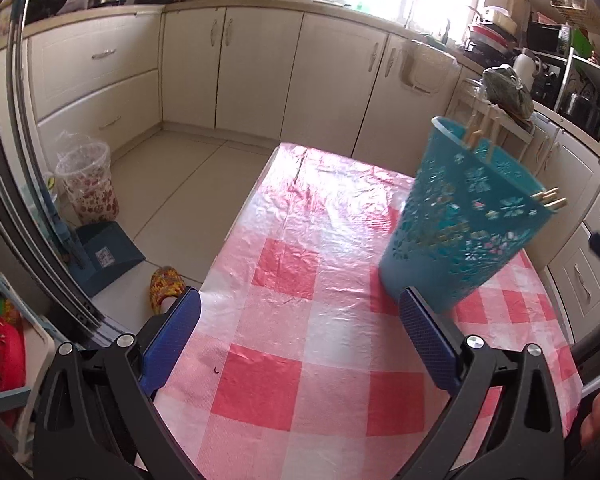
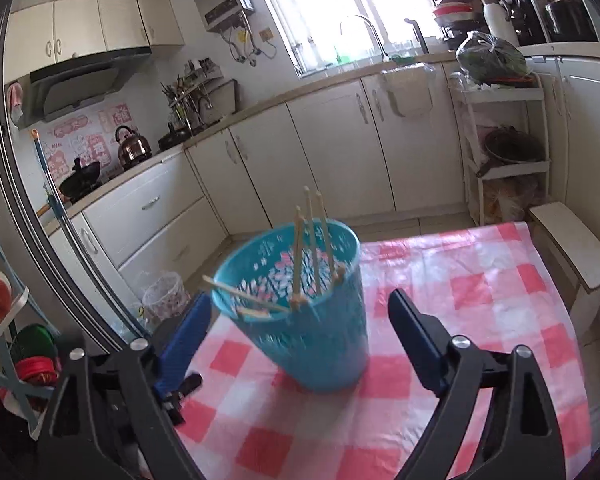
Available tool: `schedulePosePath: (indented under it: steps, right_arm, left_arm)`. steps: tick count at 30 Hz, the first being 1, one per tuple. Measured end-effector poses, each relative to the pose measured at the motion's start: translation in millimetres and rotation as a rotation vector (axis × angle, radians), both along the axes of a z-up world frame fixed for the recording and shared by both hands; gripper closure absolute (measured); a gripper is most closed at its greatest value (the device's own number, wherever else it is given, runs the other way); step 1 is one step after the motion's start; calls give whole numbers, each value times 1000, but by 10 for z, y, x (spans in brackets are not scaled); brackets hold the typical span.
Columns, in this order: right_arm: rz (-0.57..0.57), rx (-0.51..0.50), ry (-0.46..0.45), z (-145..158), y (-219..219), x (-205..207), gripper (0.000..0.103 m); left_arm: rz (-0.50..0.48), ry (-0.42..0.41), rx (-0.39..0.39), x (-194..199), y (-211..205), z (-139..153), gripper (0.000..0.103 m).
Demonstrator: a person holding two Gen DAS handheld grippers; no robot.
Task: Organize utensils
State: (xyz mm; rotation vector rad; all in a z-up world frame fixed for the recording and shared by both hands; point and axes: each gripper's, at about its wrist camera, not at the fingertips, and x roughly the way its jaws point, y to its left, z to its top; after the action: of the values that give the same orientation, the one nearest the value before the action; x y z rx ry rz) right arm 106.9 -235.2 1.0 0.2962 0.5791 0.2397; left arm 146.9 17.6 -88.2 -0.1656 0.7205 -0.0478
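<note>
1. Table under a red-and-white checked cloth carries one thing only, a teal perforated holder, standing well in from the far edge
2. Holder sits dead ahead of the right gripper and partly between its spread blue fingers, neither pad visibly touching; its long axis runs upright, or slightly tilted and blurred
3. Left gripper is also wide open and empty; from it the holder lies ahead and to the right, just beyond the right finger, so I judge the right hand better placed
4. Wooden chopsticks show differently: the right view looks into the mouth, several upright, one lying across the rim; the left view shows only tips above the wall
</note>
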Motion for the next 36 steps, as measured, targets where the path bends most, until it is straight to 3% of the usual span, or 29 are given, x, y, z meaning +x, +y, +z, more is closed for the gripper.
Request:
schedulePosePath:
  steps: [6, 8, 11, 14, 17, 19, 27, 36]
  right_arm:
    - [-96, -92, 286, -244, -79, -335, 7]
    - [-127, -101, 321, -251, -103, -477, 7]
    - [-180, -143, 273, -87, -92, -777, 7]
    - [-180, -165, 237, 152, -64, -1020, 7]
    - [-131, -127, 198, 384, -61, -1241, 7]
    - [-98, -99, 188, 507, -38, -1350, 7]
    - [-188, -110, 151, 624, 102, -1835, 7]
    - [-194, -109, 93, 676, 181, -2006, 7]
  left_arm:
    - [2, 2, 117, -474, -287, 586, 8]
    - [15, -13, 119, -701, -341, 753, 8]
    - [6, -29, 102, -1017, -386, 985, 8]
    - [-52, 14, 57, -1264, -409, 1161, 8]
    - [-126, 73, 3, -1447, -430, 1277, 8]
    - [-117, 64, -10, -1597, -423, 1345, 8]
    - [-53, -52, 202, -1968, -508, 1598, 8]
    - [-26, -92, 196, -2064, -407, 1723, 8]
